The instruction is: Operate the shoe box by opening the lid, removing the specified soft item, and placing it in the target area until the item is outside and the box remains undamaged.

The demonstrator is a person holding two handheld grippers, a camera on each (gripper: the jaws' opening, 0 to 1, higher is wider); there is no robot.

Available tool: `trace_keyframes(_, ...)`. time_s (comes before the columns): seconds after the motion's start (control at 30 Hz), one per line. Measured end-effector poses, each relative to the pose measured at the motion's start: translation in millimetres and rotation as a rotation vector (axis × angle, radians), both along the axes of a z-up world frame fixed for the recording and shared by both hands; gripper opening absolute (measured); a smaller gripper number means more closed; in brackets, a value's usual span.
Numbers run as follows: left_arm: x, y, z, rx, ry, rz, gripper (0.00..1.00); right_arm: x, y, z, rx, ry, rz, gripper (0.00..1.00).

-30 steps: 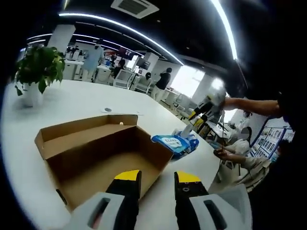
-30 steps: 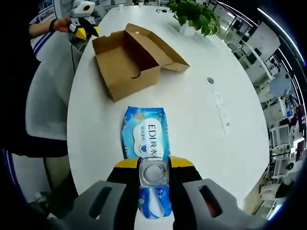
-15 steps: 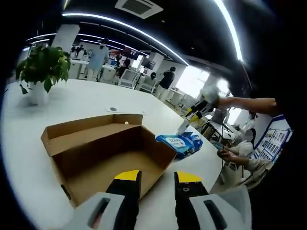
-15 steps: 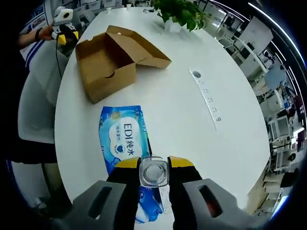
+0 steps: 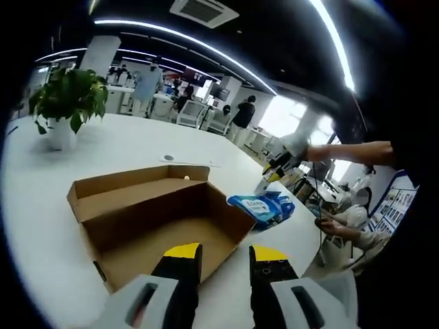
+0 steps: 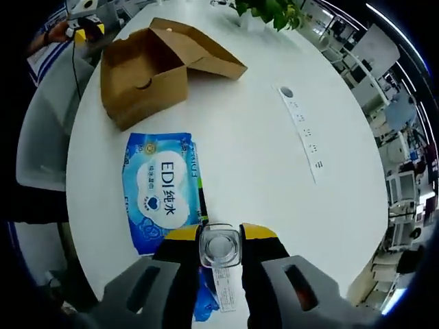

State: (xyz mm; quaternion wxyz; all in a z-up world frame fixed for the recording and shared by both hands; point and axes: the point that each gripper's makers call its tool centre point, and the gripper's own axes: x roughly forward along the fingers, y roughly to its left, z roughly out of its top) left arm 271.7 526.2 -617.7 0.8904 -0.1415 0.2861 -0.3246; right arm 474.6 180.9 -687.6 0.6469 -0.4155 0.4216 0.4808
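Observation:
The open cardboard shoe box (image 5: pixel 161 219) sits on the white table (image 5: pixel 41 205) just ahead of my left gripper (image 5: pixel 225 255), which is open with nothing between its jaws. The box's inside looks bare and its lid is folded back. A blue soft pack of wipes (image 6: pixel 161 188) lies flat on the table beyond the box (image 6: pixel 144 72). One end of the pack, with a white label, rises between the jaws of my right gripper (image 6: pixel 219 236), which is shut on it. The right gripper (image 5: pixel 278 164) also shows above the pack (image 5: pixel 260 205). The left gripper (image 6: pixel 86 17) is near the box.
A potted plant (image 5: pixel 68 103) stands at the table's far side. A white strip with round marks (image 6: pixel 302 127) lies on the table to the right of the pack. A person (image 5: pixel 343 226) sits past the table edge; several people stand in the background.
The right gripper has swung, so the pack now lies off to the left of its jaws instead of straight ahead. The left gripper view has drifted slightly; the box has not moved.

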Motion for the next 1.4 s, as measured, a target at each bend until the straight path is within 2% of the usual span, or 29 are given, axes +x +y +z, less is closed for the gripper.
trace_keyframes(0.3,0.8,-6,2.2,0.004,0.008,0.005,0.27,0,-5,-15.8,-0.003,0.021,-0.006,0.19)
trace_keyframes(0.73,2.1,-14,1.6,0.011,0.011,-0.011,0.27,-1,-8,-23.3,-0.007,0.024,-0.009,0.19)
trace_keyframes(1.03,1.2,-15,2.7,0.013,0.010,-0.014,0.27,3,-11,-23.4,-0.022,0.009,0.025,0.19)
trace_keyframes(1.4,1.9,-16,3.6,0.011,0.006,-0.019,0.27,-1,-14,-22.1,-0.036,0.014,0.029,0.22)
